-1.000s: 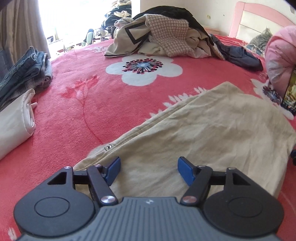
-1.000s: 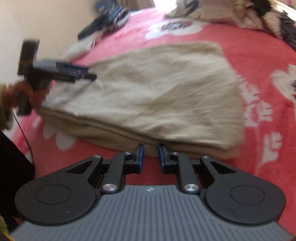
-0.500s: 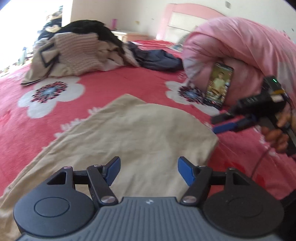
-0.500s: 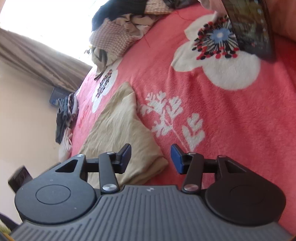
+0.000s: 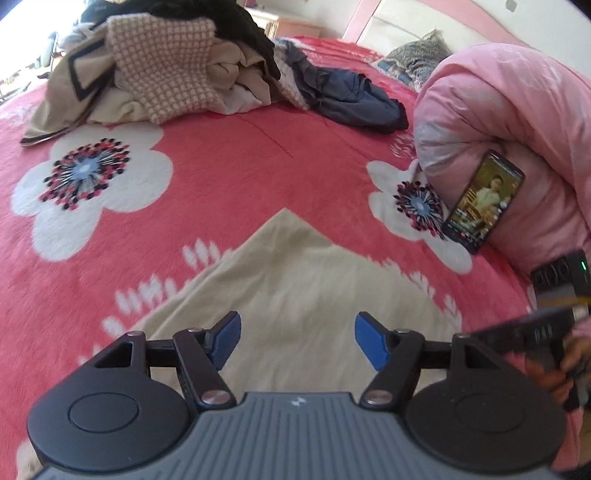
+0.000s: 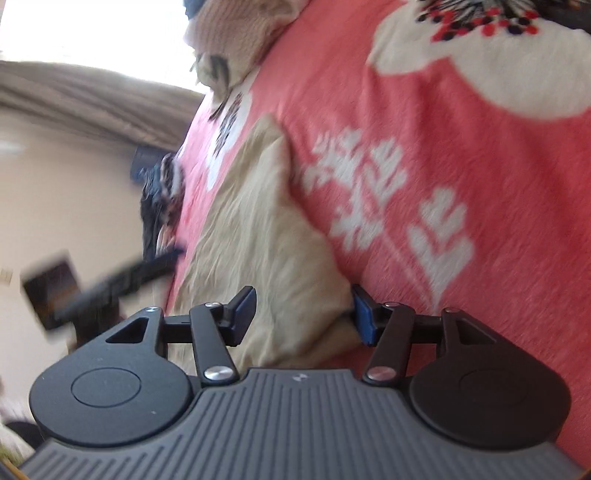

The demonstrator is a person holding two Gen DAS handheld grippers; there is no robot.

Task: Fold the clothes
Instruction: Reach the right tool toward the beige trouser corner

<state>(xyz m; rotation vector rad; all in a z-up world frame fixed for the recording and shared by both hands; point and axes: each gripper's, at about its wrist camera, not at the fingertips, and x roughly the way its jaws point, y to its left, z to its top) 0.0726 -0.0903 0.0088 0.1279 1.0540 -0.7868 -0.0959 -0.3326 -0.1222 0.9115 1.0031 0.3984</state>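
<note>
The right gripper point(image 6: 303, 314) was nearly pinched shut a sec ago; now its jaws are opening around the beige cloth's point(image 6: 258, 229) corner, w/ the pads not pressing. The left gripper point(image 5: 297, 338), spread wide, is swinging over the cloth's end on the red bedspread point(image 5: 229, 166). Prob. getting ready for the next fold. No words are readable, not even on the phone point(image 5: 484, 201).

Blown-out window point(image 6: 92, 29) glare, fisheye bending, seemingly motion-blurred right view

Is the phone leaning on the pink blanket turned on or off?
On. The phone leans against the rolled pink blanket, and its screen glows with a colourful picture instead of being dark.
</note>
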